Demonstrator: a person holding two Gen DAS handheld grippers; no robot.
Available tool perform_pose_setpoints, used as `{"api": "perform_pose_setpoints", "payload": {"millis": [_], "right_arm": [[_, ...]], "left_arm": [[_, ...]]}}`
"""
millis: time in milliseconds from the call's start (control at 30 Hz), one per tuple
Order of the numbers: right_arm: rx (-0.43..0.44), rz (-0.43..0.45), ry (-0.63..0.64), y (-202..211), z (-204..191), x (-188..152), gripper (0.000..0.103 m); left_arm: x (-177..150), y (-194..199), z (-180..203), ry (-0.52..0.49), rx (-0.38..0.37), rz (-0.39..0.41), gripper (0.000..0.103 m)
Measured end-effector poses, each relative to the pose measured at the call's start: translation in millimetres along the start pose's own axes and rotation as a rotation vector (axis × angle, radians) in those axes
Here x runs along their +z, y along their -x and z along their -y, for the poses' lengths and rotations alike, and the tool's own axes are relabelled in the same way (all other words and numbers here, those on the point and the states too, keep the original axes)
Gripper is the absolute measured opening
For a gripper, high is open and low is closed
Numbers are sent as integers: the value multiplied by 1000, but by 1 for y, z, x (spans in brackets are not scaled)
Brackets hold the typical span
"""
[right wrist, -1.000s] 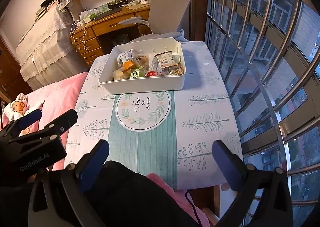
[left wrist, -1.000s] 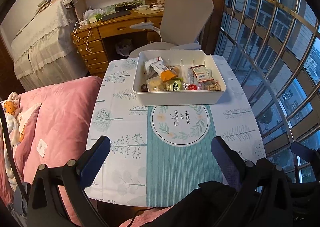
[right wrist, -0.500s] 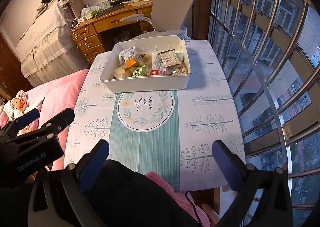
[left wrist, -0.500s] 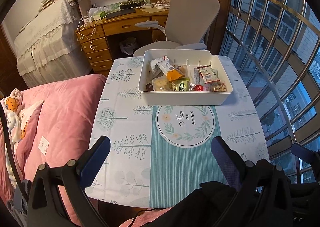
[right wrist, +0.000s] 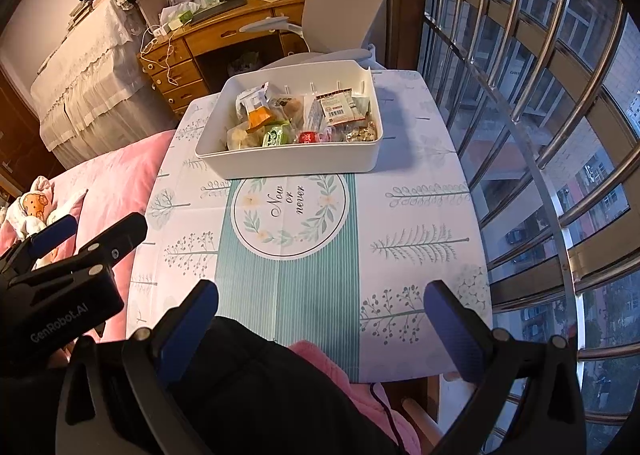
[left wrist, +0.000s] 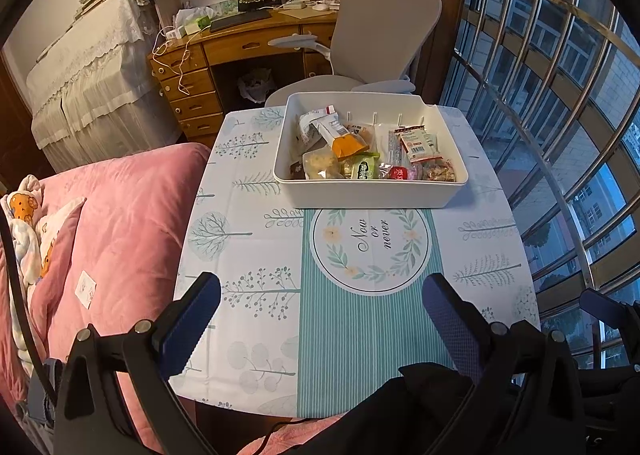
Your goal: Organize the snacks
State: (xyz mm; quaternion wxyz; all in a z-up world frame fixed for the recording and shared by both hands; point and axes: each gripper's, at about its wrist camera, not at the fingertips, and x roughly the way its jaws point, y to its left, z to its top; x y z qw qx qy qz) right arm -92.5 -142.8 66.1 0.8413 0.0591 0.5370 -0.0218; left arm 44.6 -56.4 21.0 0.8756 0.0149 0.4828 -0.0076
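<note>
A white plastic bin [left wrist: 368,193] [right wrist: 296,163] stands at the far end of the small table and holds several wrapped snacks, among them an orange-ended packet [left wrist: 346,143], a green one [right wrist: 274,135] and a red-striped one [left wrist: 418,143]. My left gripper [left wrist: 320,311] hangs open over the table's near edge, well short of the bin, with nothing between its fingers. My right gripper [right wrist: 320,315] is open too, over the near right part of the table, empty. The left gripper's body [right wrist: 68,275] shows at the left of the right wrist view.
The table wears a tree-print cloth [left wrist: 248,239] with a teal stripe and a round "Now or never" emblem [right wrist: 290,211]. A pink-covered bed [left wrist: 120,215] adjoins the left side. A grey office chair [left wrist: 384,27] and wooden desk [left wrist: 248,43] stand behind. Window bars [right wrist: 540,95] run along the right.
Both views have shifted a little: the bin and table sit slightly further right and lower in the left wrist view. Both grippers stay open and empty.
</note>
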Motion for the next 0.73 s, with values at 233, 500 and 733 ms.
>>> {"api": "perform_pose_setpoints", "payload": {"millis": [233,500,733], "right_arm": [[2,-12,0,-5,2,1,103],[2,-18,-2,-7,2,2,103],[2,-20,-3,-8,3,1,103]], "left_arm": [[0,-2,0,-1,0,-6,100],[0,-3,1,-2,0,-7,100],[0,-3,2,-3,1,-9,100]]}}
